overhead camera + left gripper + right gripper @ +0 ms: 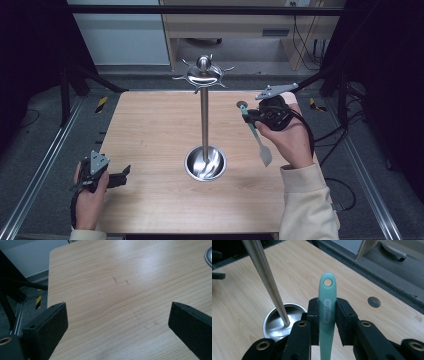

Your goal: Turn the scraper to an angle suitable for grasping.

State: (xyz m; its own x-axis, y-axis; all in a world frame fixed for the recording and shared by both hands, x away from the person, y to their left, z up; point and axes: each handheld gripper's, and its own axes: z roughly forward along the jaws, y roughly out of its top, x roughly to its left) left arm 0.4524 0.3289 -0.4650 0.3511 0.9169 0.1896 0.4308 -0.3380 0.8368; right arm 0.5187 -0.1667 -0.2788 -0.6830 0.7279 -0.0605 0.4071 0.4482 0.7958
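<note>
right hand-held gripper (327,322) clamped on teal spatula (327,312) beside steel rack (204,120), left hand-held gripper (117,322) jaws wide over worktop (120,277)

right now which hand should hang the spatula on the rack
Right. The right gripper already clamps the spatula, hole end free, beside the rack. The left gripper is open, holding nothing, at the table's near left edge.

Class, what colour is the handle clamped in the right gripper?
Mint green handle; clearest in the right gripper view.
</note>
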